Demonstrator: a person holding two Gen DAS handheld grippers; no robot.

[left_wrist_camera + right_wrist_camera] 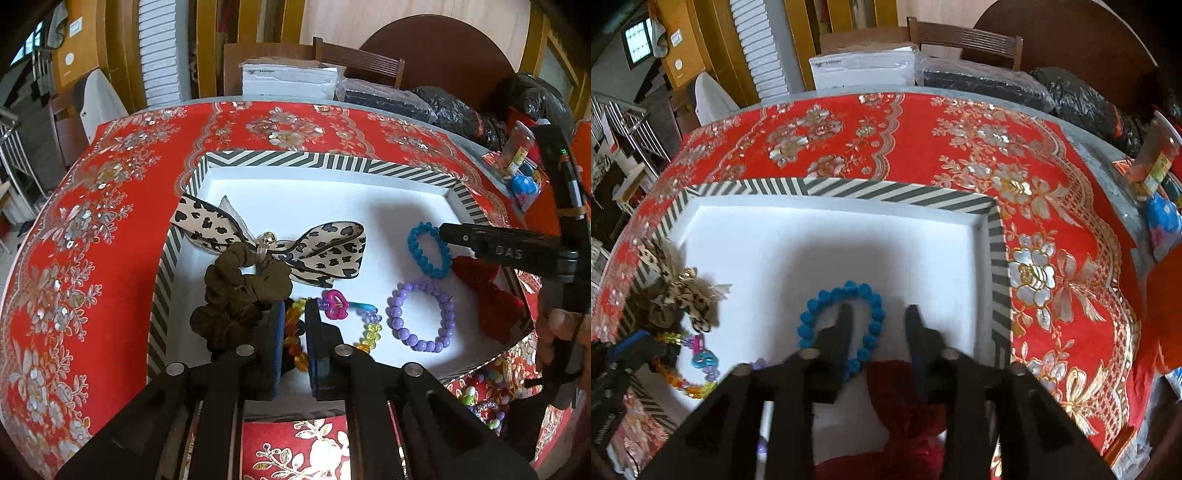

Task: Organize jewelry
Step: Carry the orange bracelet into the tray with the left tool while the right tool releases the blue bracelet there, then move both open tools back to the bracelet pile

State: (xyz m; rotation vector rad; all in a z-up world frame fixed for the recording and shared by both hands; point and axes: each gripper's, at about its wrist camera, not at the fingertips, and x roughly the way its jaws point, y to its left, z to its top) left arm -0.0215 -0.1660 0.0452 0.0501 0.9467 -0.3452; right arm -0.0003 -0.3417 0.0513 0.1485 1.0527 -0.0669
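A white tray with a striped rim [325, 162] [886, 192] lies on the red cloth. In it lie a leopard-print bow [332, 247], a brown scrunchie [236, 291], a purple bead bracelet [421, 317], a blue bead bracelet [424, 254] [842, 325] and a red knitted piece [491, 295] [905, 398]. My left gripper [295, 332] is shut on a multicolour bead bracelet [365, 325] low in the tray. My right gripper [877, 317] [480, 243] is open and empty above the blue bracelet and the red piece.
More beads [484, 398] lie on the cloth right of the tray. Packaged items [521, 162] sit at the table's right edge. A white box [288, 77], black bags [443, 107] and a chair [358, 62] stand behind the table.
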